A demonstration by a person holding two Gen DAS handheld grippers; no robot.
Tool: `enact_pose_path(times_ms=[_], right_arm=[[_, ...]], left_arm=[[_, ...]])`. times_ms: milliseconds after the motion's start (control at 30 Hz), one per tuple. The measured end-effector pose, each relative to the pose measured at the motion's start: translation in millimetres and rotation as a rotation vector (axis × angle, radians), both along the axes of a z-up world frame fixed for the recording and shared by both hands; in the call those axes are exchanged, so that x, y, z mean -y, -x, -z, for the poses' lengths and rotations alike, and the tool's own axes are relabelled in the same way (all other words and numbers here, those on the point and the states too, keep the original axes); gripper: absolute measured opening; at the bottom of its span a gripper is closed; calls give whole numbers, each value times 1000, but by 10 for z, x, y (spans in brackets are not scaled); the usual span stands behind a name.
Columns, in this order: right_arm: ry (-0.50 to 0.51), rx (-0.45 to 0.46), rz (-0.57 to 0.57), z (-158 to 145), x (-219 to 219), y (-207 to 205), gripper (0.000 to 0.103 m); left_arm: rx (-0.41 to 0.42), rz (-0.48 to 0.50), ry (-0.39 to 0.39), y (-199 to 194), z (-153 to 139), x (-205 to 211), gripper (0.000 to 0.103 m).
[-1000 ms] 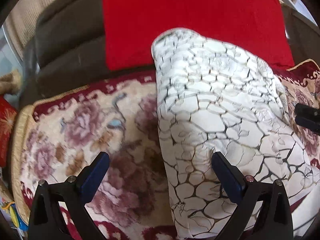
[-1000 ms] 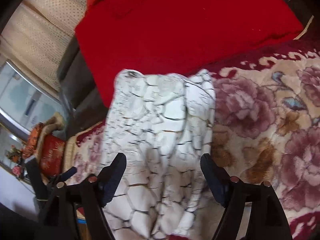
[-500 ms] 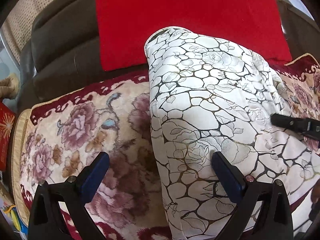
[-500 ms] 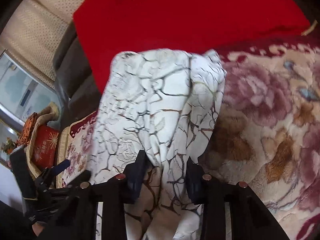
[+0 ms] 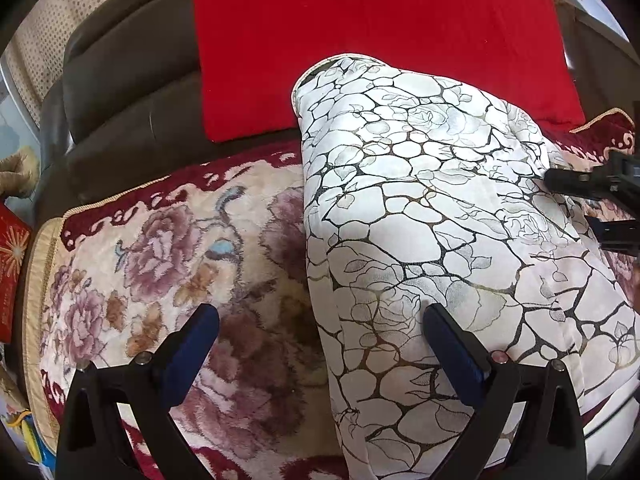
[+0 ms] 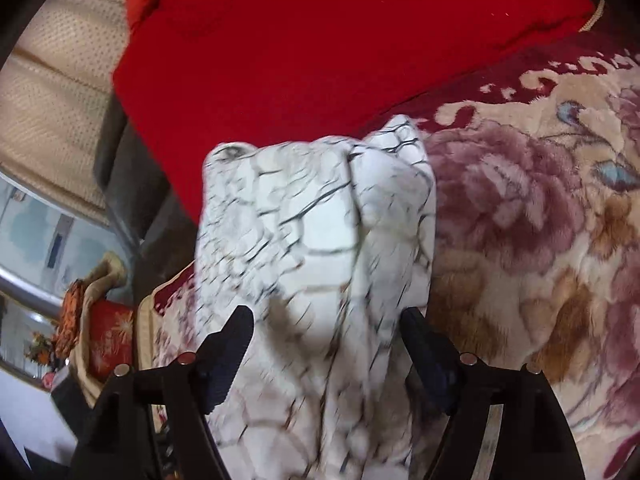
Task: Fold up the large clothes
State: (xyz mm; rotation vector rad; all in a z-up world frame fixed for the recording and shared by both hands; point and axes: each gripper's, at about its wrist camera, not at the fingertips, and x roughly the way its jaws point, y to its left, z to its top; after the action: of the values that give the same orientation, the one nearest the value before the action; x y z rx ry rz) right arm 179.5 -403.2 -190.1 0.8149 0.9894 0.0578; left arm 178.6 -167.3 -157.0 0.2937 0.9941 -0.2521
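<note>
A white garment with a black crackle print (image 5: 432,216) lies folded in a thick bundle on a floral sofa cover (image 5: 160,264). My left gripper (image 5: 320,352) is open just before the garment's left edge, with one finger over the cloth and one over the cover. In the right wrist view the garment (image 6: 320,248) is blurred and bunched between the fingers of my right gripper (image 6: 326,344), which is open. The right gripper also shows at the right edge of the left wrist view (image 5: 596,196), at the garment's right side.
A red cloth (image 5: 376,36) hangs over the dark sofa backrest (image 5: 120,92) behind the garment. The floral cover (image 6: 540,240) spreads to the right. A red box (image 5: 10,264) and clutter sit past the sofa's left end.
My right gripper was shut on the garment's fold half a second ago and has opened; the cloth has dropped back. The left gripper has stayed open and almost still.
</note>
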Motion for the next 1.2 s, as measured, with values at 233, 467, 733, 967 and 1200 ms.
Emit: enact_pose_path(times_ms=[233,467,733,967,1200], right_arm=[[75,49,-71,-18,-228,-181,51],[103,34,-90,45,-175,-128,52],[-4,51,-56,-51,-14,138,74],[14,90,-97,-213,-182,395,74],[89,57,-172,-193,-457,620,80]], left_arm=[[-7,7,4,-39,25,8,101],[-14,1,17,-3,-4,-8,101],[-5,-26,61,-95,-208,-303,101],[39,-48,15,-45,-247,-340,101],[86,-11,-24,75,-311,-223,101]])
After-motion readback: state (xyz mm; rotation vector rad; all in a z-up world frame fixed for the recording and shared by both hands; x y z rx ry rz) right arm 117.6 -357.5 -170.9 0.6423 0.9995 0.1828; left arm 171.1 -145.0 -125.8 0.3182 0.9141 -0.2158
